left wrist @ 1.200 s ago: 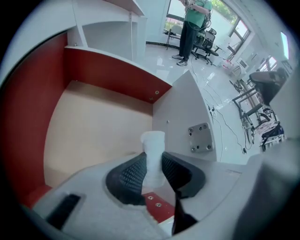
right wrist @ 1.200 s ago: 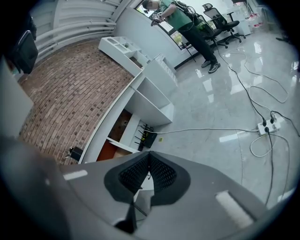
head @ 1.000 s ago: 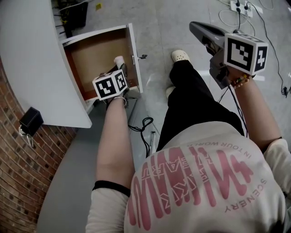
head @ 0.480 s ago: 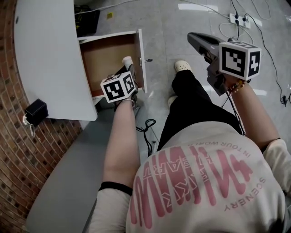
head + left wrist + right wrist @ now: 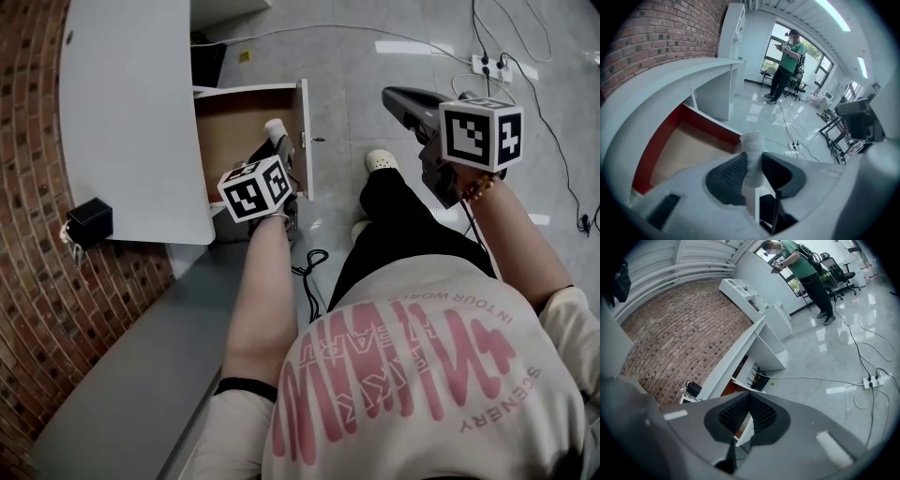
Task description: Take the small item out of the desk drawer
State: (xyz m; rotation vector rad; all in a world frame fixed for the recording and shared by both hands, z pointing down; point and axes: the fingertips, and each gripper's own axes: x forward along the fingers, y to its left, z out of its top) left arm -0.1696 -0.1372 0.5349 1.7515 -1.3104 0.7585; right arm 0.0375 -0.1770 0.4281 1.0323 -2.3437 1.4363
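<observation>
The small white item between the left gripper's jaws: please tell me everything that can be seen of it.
The small white item is a short cylinder with a matte, slightly rough surface, perhaps foam; the material is uncertain. The left gripper pinches its lower part between dark ribbed pads, and its top sticks out past the jaw tips. It is over the open drawer, near the front panel, and seems to touch only the pads.

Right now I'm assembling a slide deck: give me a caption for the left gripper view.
Left hand-held gripper clamps a small white item above the open desk drawer.
</observation>
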